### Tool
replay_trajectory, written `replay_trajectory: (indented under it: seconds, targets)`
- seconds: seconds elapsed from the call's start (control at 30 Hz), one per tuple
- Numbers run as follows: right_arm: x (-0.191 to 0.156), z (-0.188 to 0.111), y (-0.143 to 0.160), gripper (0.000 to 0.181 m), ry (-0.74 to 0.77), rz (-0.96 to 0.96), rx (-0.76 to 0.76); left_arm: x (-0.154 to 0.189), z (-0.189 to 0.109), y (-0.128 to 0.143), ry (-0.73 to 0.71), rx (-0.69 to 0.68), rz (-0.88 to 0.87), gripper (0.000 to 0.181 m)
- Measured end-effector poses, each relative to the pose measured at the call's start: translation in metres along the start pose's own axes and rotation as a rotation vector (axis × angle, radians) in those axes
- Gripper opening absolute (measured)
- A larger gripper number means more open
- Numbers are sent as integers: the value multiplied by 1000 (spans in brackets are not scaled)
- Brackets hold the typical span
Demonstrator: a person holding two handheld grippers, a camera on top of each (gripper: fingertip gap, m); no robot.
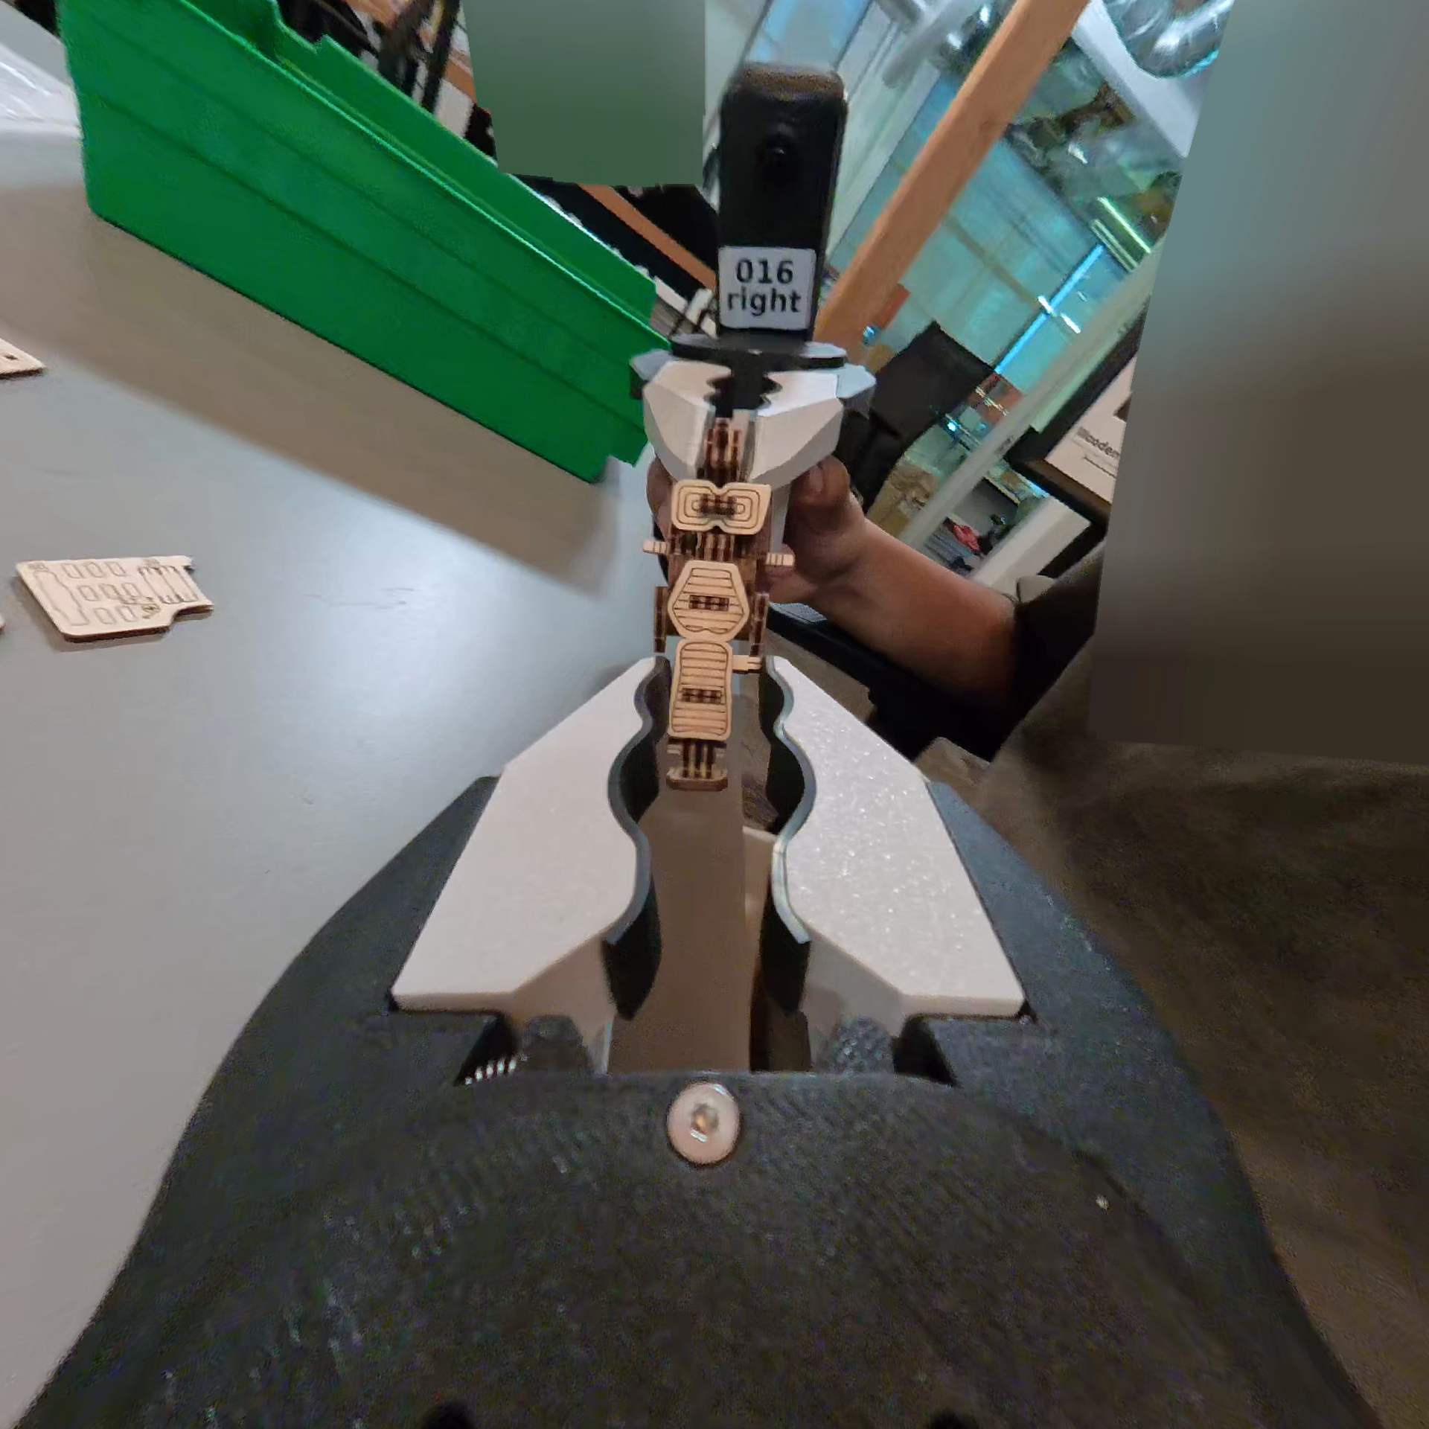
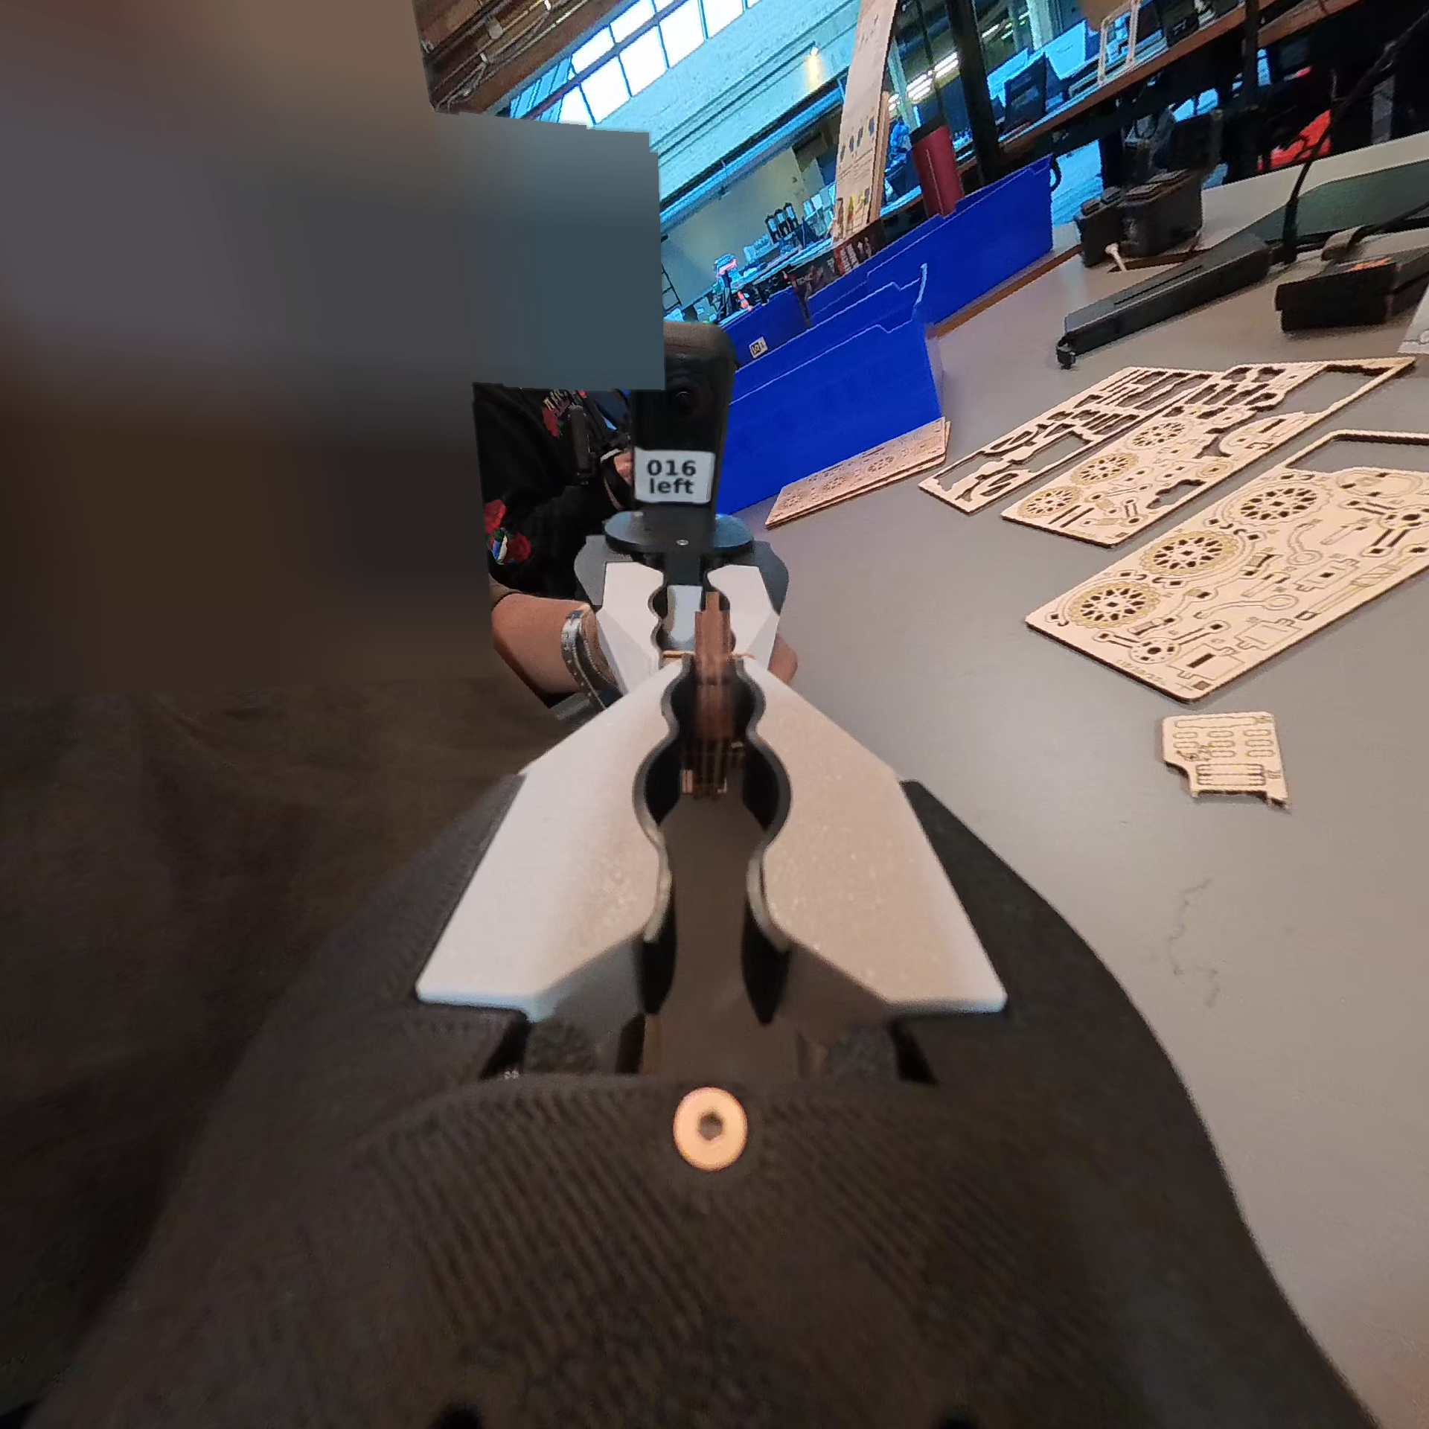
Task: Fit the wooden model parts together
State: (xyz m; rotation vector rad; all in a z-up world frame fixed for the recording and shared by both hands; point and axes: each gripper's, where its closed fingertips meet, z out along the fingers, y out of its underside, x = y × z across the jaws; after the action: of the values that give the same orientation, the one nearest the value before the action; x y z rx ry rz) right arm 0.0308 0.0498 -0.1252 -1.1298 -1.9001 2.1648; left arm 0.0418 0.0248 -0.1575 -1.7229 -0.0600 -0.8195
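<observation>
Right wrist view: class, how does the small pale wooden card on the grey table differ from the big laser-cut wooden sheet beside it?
The small pale wooden card is far smaller than the big laser-cut wooden sheet. The sheet carries spoked wheel shapes; the card only small slots. Both lie flat on the grey table.

Grey table [image 1: 232, 479], green bins [image 1: 325, 224] stacked at one edge, blue bins [image 2: 866, 371] at another, wooden beam [image 1: 928, 170], glazed hall behind, daylight admitted through high windows [image 2: 642, 69].
</observation>
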Motion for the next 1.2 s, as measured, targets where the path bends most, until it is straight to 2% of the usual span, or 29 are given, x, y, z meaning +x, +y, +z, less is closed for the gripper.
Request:
replay_trajectory:
  seconds: [0.13, 0.17, 0.23, 0.3, 0.33, 0.37, 0.4, 0.6, 0.63, 0.7, 0.77, 0.8, 0.83, 1.0, 1.07, 1.13, 1.2]
  targets:
    - [-1, -1, -2, 7, -11, 8, 9, 4, -1, -3, 11, 22, 11, 20]
    - [-1, -1, -2, 6, -9, 5, 10, 4, -2, -4, 13, 35, 9, 24]
    - [0, -1, -1, 6, -3, 1, 4, 7, -2, -4, 39, 40, -7, 46]
    - [-1, -1, -1, 7, -5, 4, 5, 6, -2, -5, 36, 44, -14, 50]
    - [-1, -1, -1, 7, -8, 6, 6, 5, -1, -4, 29, 41, -11, 49]
    - [-1, 0, -1, 6, -9, 7, 6, 3, -1, -4, 13, 39, -7, 27]
    - [0, 0, -1, 6, -1, 6, 6, -1, -1, -4, -13, 39, -7, 19]
    - [-2, -2, -3, 6, -21, 15, 21, 4, -2, -8, -2, 53, 12, 19]
    - [-2, -2, -3, 6, -19, 12, 19, 5, -2, -8, 8, 57, 6, 24]
    - [-1, -2, -3, 6, -14, 9, 14, 8, -1, -7, 26, 53, -5, 44]
    - [-2, -2, -3, 7, -16, 12, 17, 7, 0, -7, 16, 53, -1, 48]
    - [-1, -2, -3, 7, -18, 14, 18, 7, 0, -7, 15, 51, 1, 44]
    - [-1, -2, -3, 6, -18, 14, 18, 4, -1, -8, -2, 59, -1, 20]
    - [-2, -3, -5, 7, -25, 21, 28, 4, 0, -10, -17, 55, 3, 18]
    - [-2, -3, -4, 7, -24, 17, 25, 5, -1, -10, -7, 67, -3, 20]
    - [-2, -3, -4, 6, -22, 15, 24, 7, -1, -10, 10, 70, -8, 41]
    - [-2, -4, -5, 6, -23, 18, 29, 6, -1, -10, -1, 72, -5, 52]
